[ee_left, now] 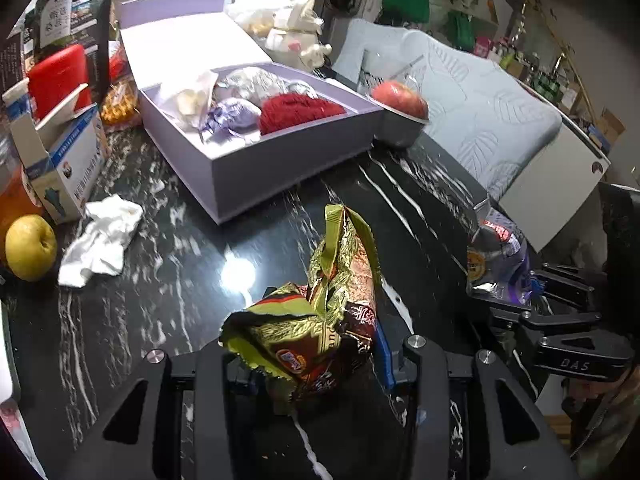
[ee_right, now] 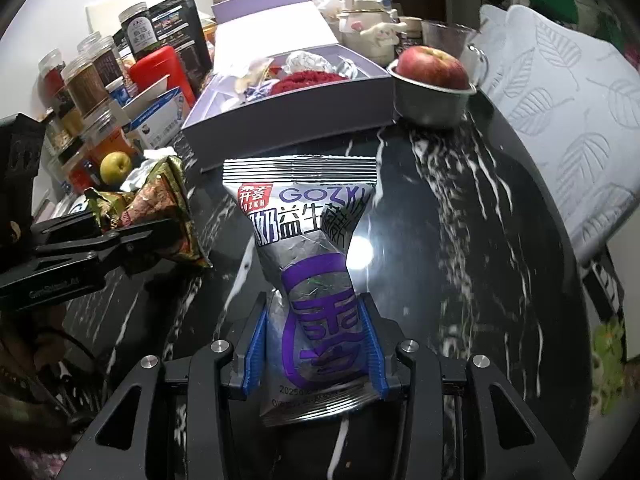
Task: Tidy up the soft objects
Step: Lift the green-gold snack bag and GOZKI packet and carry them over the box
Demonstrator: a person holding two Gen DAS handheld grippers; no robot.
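Nearest my right lens is the silver-and-purple snack packet (ee_right: 316,280), pinched at its waist between my right gripper (ee_right: 314,344)'s blue pads (ee_right: 256,354), which have closed on it so the foil puckers inward; my left gripper (ee_left: 316,364) is likewise clamped on a crumpled gold-and-brown wrapper (ee_left: 320,320), one blue pad (ee_left: 386,356) showing beside it, the other hidden behind the foil.

Both packets hang above the table, short of the lavender box (ee_left: 256,160) that I judge to be their home; it already holds a red knitted bundle (ee_left: 298,112), a purple-wrapped piece (ee_left: 232,116) and some pale bags.

To do this well I should carry one hand in at a time, lest my two claws meet over the box; clear the near wall before lowering; aim for the bare front strip of the tray; and let go only when the packet rests on something, since slick foil slides.

The surface is a black marble-veined table (ee_left: 160,280), glossy, with a lamp's glare on it; a white crumpled cloth (ee_left: 102,240) and a yellow apple (ee_left: 30,246) lie to the left, a red apple (ee_right: 432,66) sits in a metal bowl (ee_right: 432,100) touching the box's right end, and jars (ee_right: 88,80) crowd the far left. A pale quilted cushion (ee_right: 560,112) lies just beside the table on the right; the room behind is cluttered.
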